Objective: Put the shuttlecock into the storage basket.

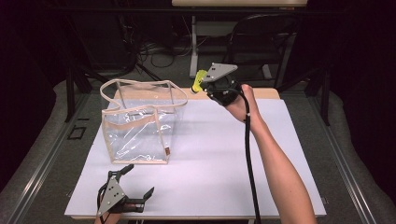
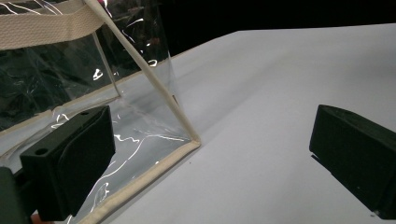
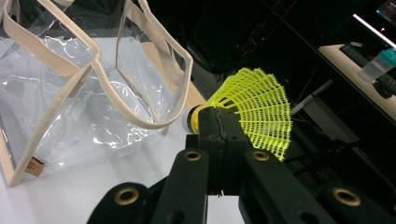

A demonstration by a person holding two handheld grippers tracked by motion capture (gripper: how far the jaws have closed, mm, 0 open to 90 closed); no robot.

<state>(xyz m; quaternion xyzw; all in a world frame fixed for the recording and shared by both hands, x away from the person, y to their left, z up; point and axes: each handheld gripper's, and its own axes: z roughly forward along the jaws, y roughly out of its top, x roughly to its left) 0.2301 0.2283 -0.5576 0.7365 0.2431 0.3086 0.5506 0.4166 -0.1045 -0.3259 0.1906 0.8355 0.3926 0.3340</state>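
Note:
A clear plastic tote bag (image 1: 140,123) with beige trim and handles stands upright and open-topped on the left part of the white table (image 1: 210,154). My right gripper (image 1: 204,85) is raised at the table's far edge, just right of the bag's top, shut on a yellow shuttlecock (image 1: 199,80). In the right gripper view the shuttlecock (image 3: 259,109) sticks out past the closed jaws, its skirt pointing right, with the bag (image 3: 74,102) to the left. My left gripper (image 1: 138,181) rests open near the front edge, in front of the bag's lower corner (image 2: 194,140).
A dark folding chair (image 1: 261,42) and a table leg stand beyond the far edge. Cables lie on the floor behind. The white surface to the right of the bag is bare, crossed by the person's right forearm (image 1: 280,172) and the gripper cable.

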